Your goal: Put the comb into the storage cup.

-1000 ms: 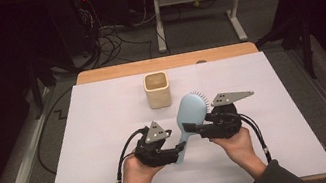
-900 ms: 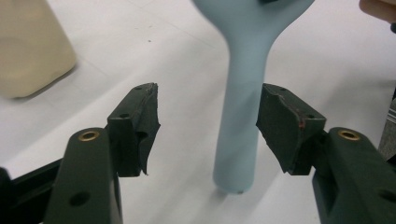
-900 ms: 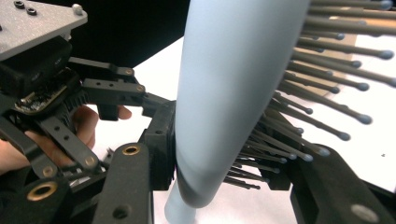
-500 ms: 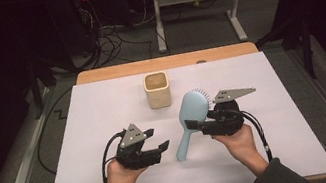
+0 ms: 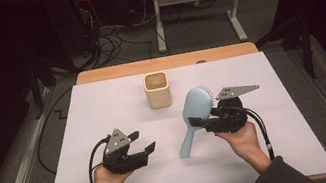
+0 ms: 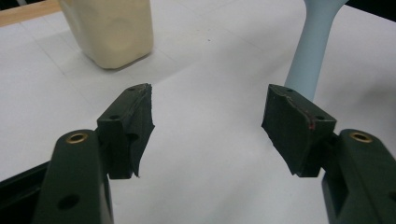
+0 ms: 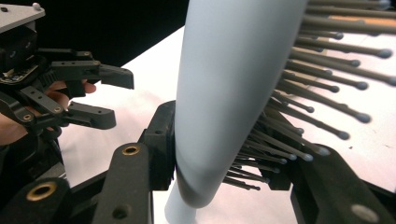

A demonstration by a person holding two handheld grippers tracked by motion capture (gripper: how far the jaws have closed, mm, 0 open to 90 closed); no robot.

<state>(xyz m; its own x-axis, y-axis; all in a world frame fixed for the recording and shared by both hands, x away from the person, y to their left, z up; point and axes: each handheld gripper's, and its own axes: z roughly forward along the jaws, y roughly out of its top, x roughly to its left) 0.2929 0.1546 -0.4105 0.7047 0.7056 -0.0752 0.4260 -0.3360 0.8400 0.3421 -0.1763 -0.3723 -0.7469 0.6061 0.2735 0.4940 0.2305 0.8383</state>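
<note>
A pale blue hairbrush [image 5: 194, 110] is held just above the white table sheet [image 5: 103, 107], handle toward the person. My right gripper [image 5: 200, 123] is shut on its head, one jaw on the smooth back and the other among the bristles [image 7: 299, 135], as the right gripper view [image 7: 224, 158] shows. My left gripper [image 5: 143, 142] rests low at the left, apart from the handle, and its jaws have just been opening, with nothing between them [image 6: 208, 123]. The brush handle [image 6: 310, 51] stands beyond its right jaw. The left gripper [image 7: 119, 98] also appears, open, in the right gripper view.
A cream square cup [image 5: 157, 90] stands upright at the middle back of the sheet, and in the left gripper view it is the cream cup [image 6: 109, 28] ahead at the left. A wooden table edge [image 5: 166, 63] runs behind it. Cables lie on the floor beyond.
My left gripper has drawn away from the brush handle to the left and its jaws have spread wider. The right gripper has kept still with the brush.
</note>
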